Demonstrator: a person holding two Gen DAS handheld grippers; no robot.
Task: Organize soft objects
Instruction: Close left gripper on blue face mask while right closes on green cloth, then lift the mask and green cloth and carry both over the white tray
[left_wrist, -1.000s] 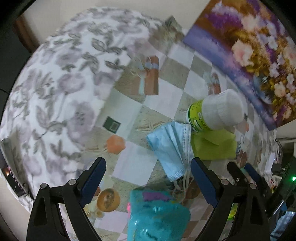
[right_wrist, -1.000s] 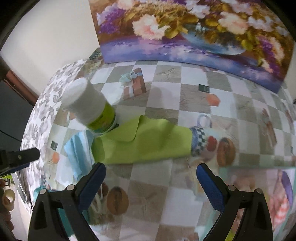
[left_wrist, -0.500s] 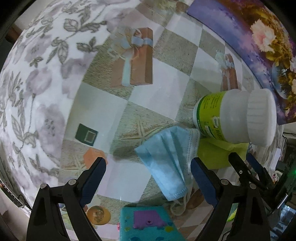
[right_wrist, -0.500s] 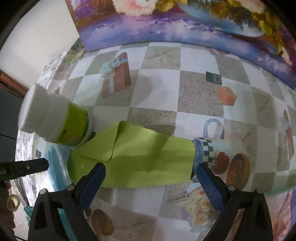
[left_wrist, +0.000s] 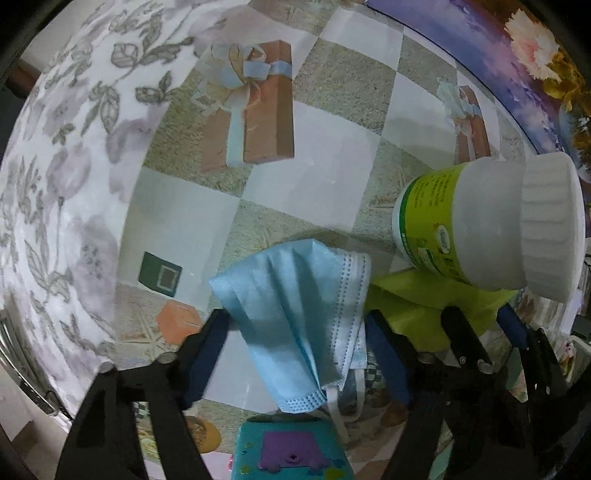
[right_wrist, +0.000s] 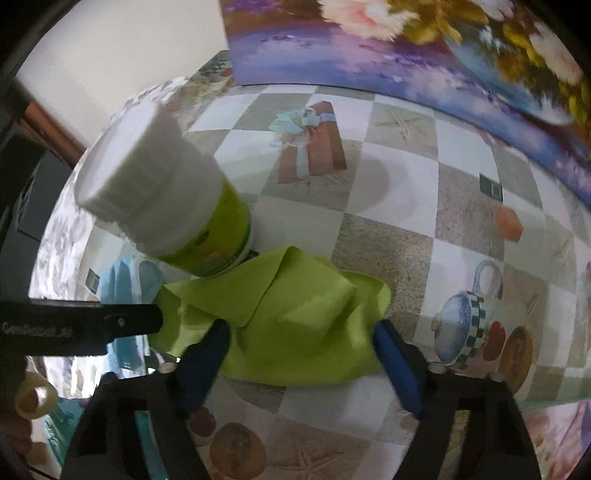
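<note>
A light blue face mask (left_wrist: 295, 314) lies flat on the checked tablecloth. My left gripper (left_wrist: 295, 325) points down over it, a fingertip (left_wrist: 218, 325) at each side edge. Its jaws are closing with the mask between them, and the mask is not squeezed. In the right wrist view a lime green cloth (right_wrist: 295, 314) lies rucked up between the fingers of my right gripper (right_wrist: 301, 332). These jaws are closing too. The right fingertip (right_wrist: 384, 332) meets the cloth's right edge, and the left one rests on the cloth. The green cloth (left_wrist: 417, 306) lies just right of the mask.
A white bottle with a green label (right_wrist: 162, 192) stands at the cloth's far left corner, close to the mask (left_wrist: 480, 229). A teal toy with a purple patch (left_wrist: 291, 450) lies near the mask's near end. A flower painting (right_wrist: 406, 48) leans at the back. The table's edge (left_wrist: 55, 184) drops off on the left.
Both grippers have come down closer to the table and both pairs of jaws have narrowed. The green cloth's right edge has slid off the teapot print and the cloth has bunched.
</note>
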